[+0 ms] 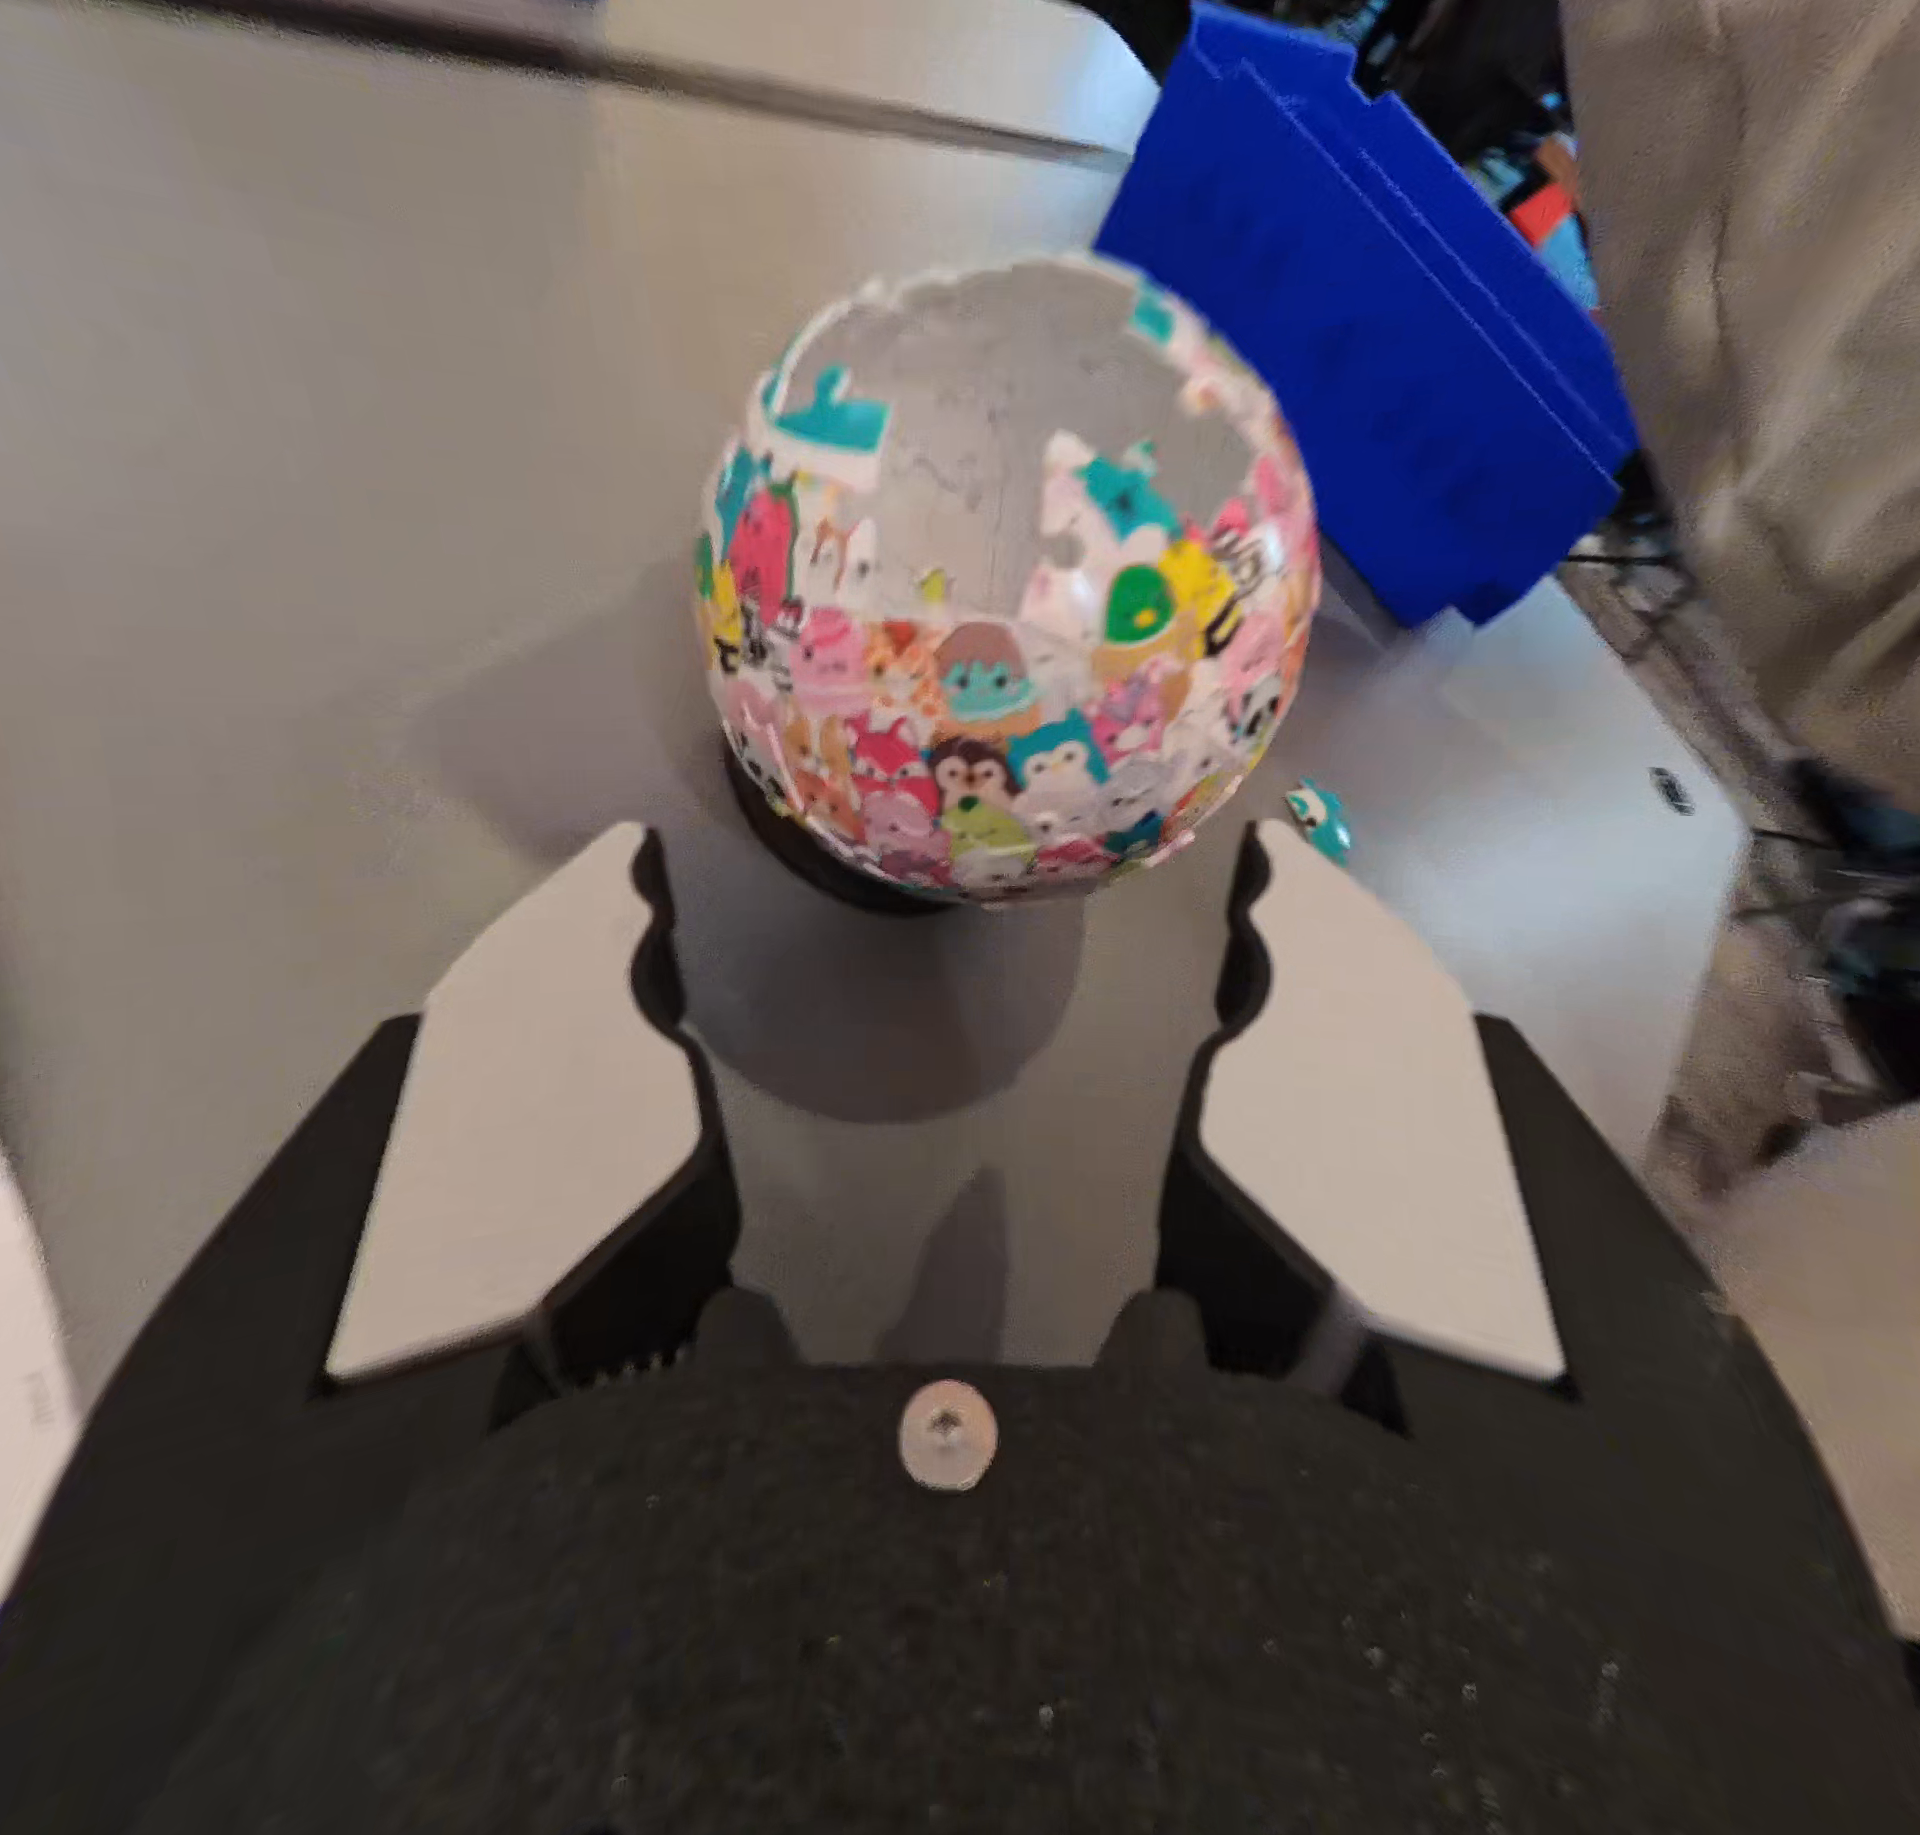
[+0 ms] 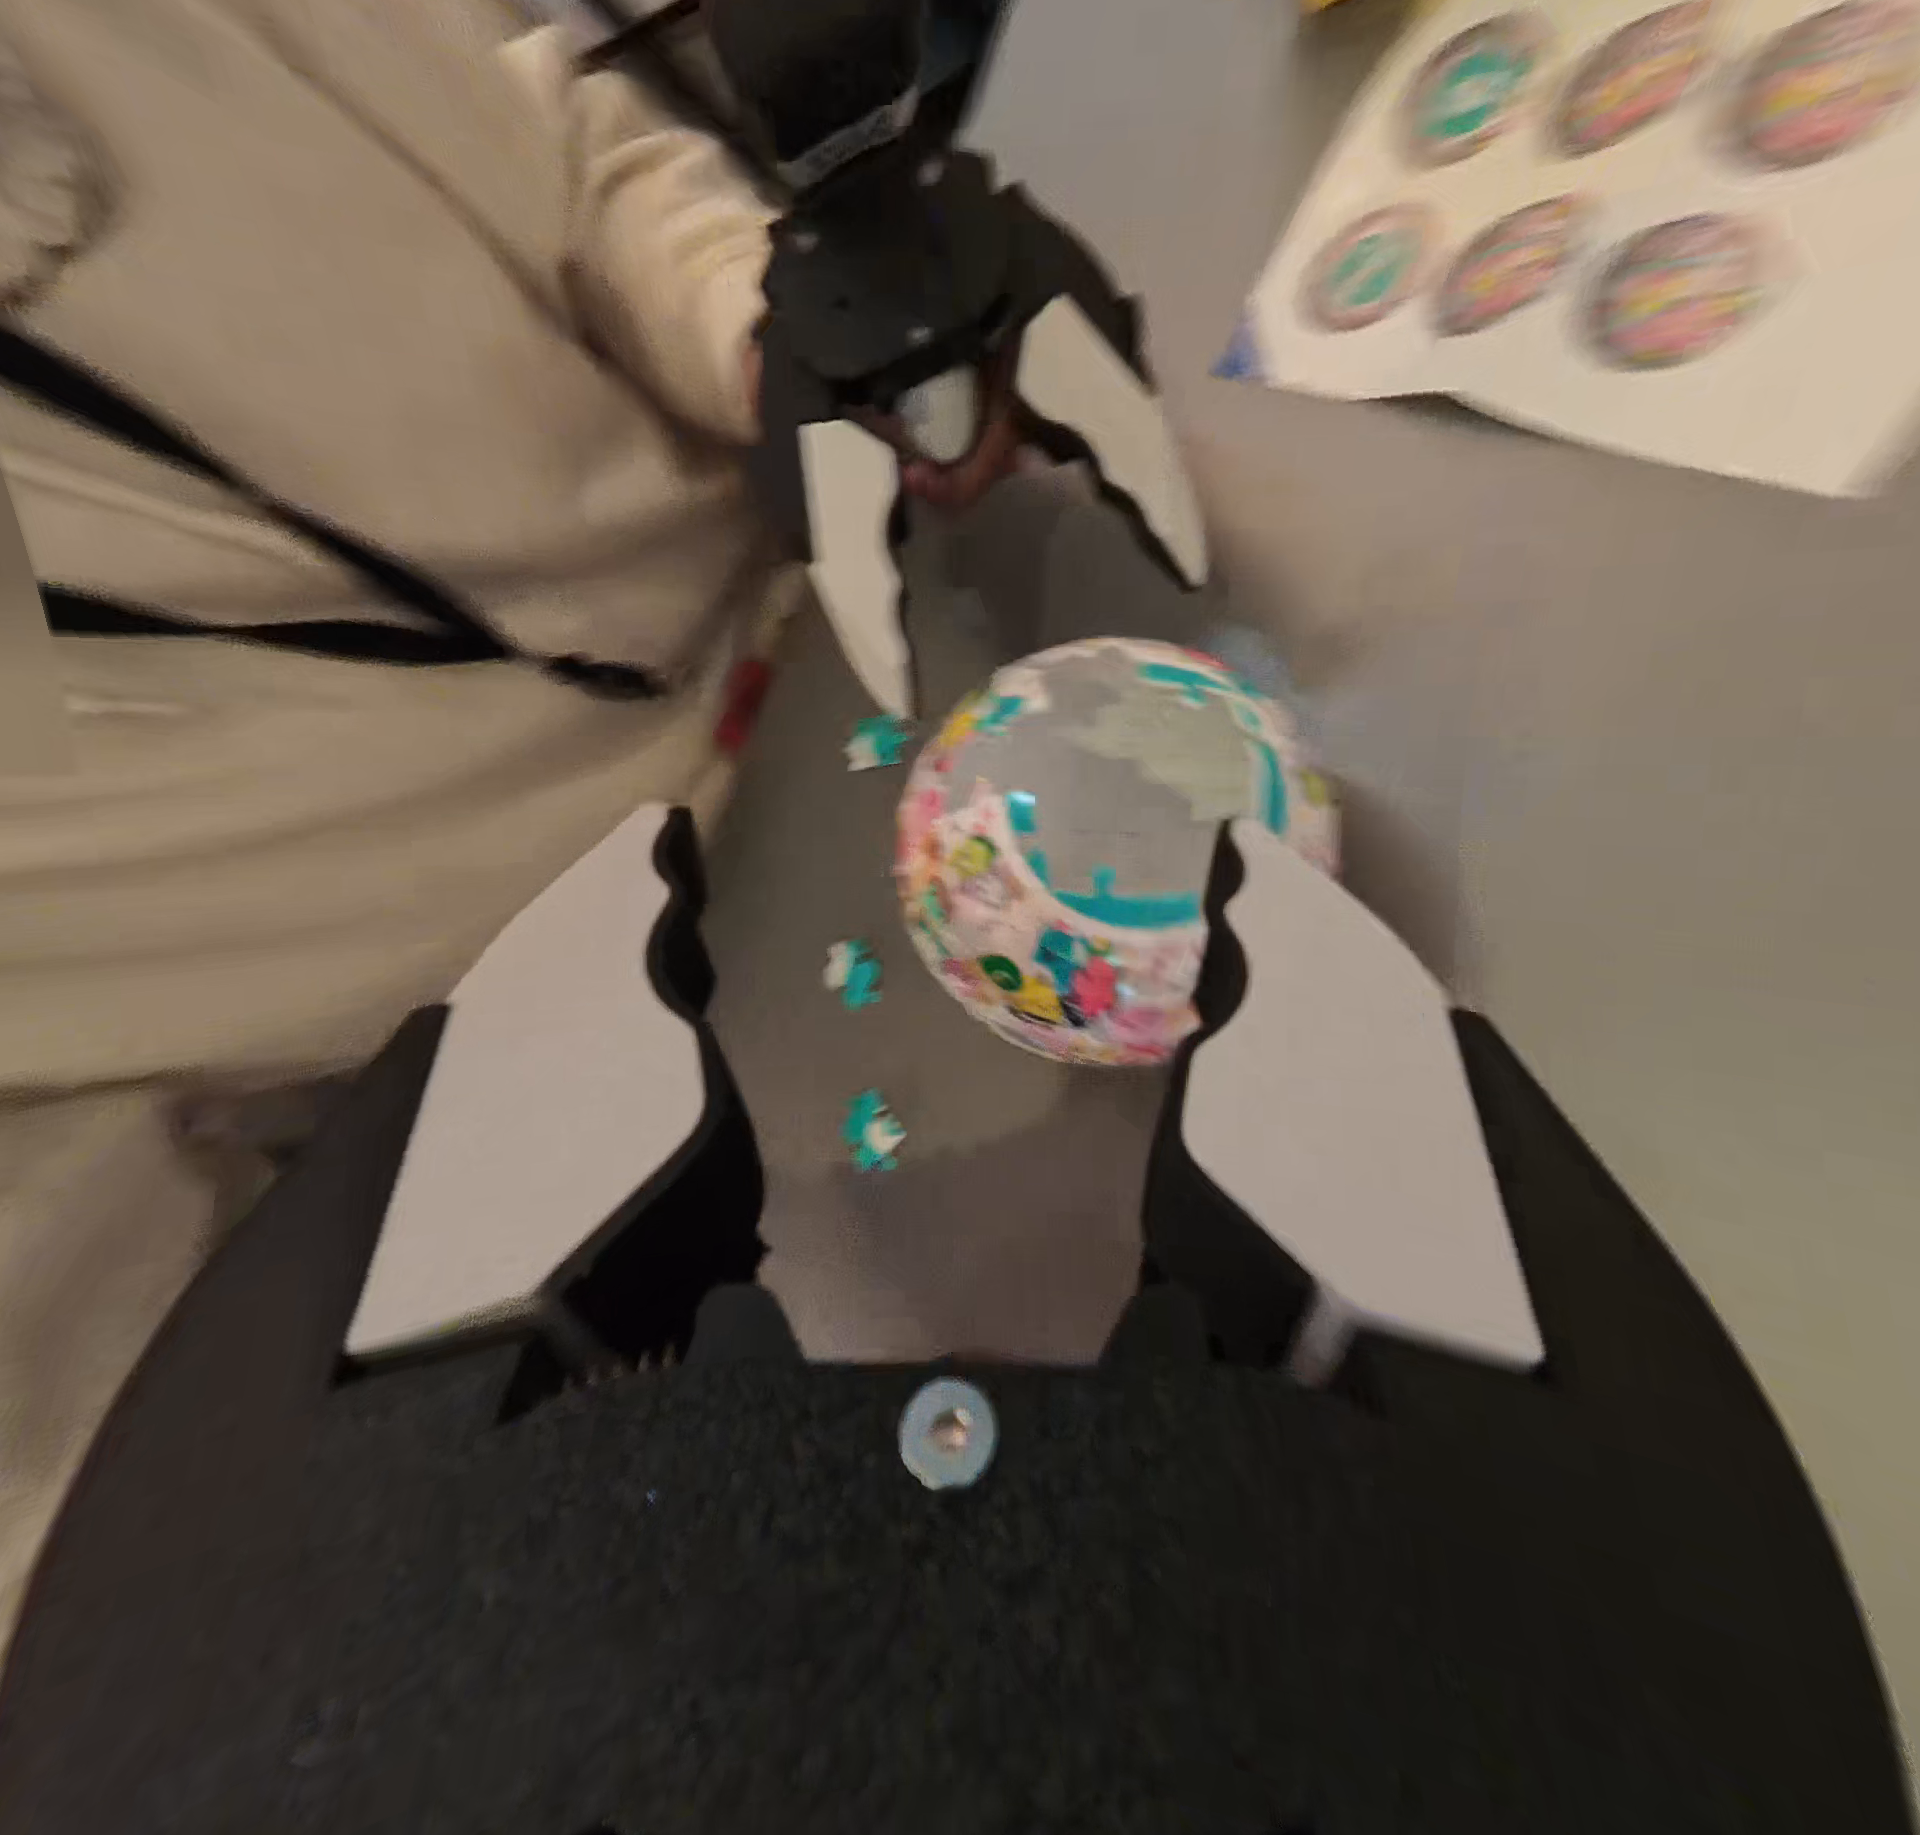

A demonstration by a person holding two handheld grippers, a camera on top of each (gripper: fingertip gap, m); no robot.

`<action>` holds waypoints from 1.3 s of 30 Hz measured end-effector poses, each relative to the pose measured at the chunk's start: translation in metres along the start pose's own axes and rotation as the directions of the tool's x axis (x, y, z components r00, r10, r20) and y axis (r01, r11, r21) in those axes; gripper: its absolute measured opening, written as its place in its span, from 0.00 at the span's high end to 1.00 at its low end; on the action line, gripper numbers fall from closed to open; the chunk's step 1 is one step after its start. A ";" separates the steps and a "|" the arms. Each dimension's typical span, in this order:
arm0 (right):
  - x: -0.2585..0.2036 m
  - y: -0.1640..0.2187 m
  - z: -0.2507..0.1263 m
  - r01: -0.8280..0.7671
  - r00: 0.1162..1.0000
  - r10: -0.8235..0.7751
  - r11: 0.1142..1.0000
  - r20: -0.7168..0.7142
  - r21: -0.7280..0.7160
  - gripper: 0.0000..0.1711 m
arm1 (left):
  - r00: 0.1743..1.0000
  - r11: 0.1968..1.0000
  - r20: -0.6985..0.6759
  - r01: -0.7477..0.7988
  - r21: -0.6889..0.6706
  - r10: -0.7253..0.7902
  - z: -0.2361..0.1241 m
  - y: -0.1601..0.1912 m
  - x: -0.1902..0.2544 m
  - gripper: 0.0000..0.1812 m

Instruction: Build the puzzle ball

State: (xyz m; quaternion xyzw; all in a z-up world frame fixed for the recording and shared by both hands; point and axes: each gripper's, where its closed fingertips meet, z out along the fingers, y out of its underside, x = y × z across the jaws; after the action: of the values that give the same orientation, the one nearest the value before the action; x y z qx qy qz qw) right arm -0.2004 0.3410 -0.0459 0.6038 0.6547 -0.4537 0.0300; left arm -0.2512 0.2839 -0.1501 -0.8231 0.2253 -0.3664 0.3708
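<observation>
Both your tongs are spread wide and empty. The ball (image 1: pixel 1003 580) sits on a dark stand (image 1: pixel 831 866) on the table (image 1: pixel 312 538), straight ahead of the left tongs (image 1: pixel 951 876) and just past their tips, gap side up and tilted toward you. It's mostly built; the top is open, w/ bare grey inside showing. From the right tongs (image 2: pixel 945 871) the ball (image 2: pixel 1101 850) lies ahead and slightly right, partly behind the right-hand finger. Three loose teal pieces lie on the table beside it: one (image 2: pixel 878 741) by the far tongs' tip, one (image 2: pixel 854 973) mid, one (image 2: pixel 873 1129) nearest you. That last sits betw. the right tongs' fingers, so the right hand looks better placed for the next pickup. A guide sheet (image 2: pixel 1558 227) lies far right; blue bin (image 1: pixel 1382 372) beyond the ball. Views are blurred, so piece shapes can't be told.
</observation>
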 end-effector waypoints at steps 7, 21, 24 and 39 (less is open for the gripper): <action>0.013 0.081 0.055 -0.191 0.945 0.292 0.860 -0.148 0.474 0.24 | 0.961 0.979 -0.248 0.075 -0.188 -0.121 0.025 0.021 0.006 0.36; 0.037 0.082 0.082 -0.206 0.912 0.394 0.673 -0.109 0.710 0.32 | 0.972 0.988 -0.234 -0.017 -0.152 -0.019 0.038 -0.002 0.008 0.36; 0.038 0.080 0.086 -0.126 0.914 0.362 0.684 -0.184 0.718 0.31 | 0.978 0.985 -0.206 -0.075 -0.153 0.042 0.037 -0.001 0.006 0.36; 0.035 0.068 0.081 -0.143 0.917 0.383 0.582 -0.115 0.800 0.23 | 0.977 0.986 -0.204 -0.090 -0.138 0.060 0.035 0.002 0.012 0.35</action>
State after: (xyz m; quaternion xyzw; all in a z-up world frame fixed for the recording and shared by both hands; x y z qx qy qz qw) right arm -0.1956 0.3072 -0.1523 0.7043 0.2932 -0.5929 -0.2576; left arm -0.2170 0.2905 -0.1621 -0.7982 0.3186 -0.4151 0.2986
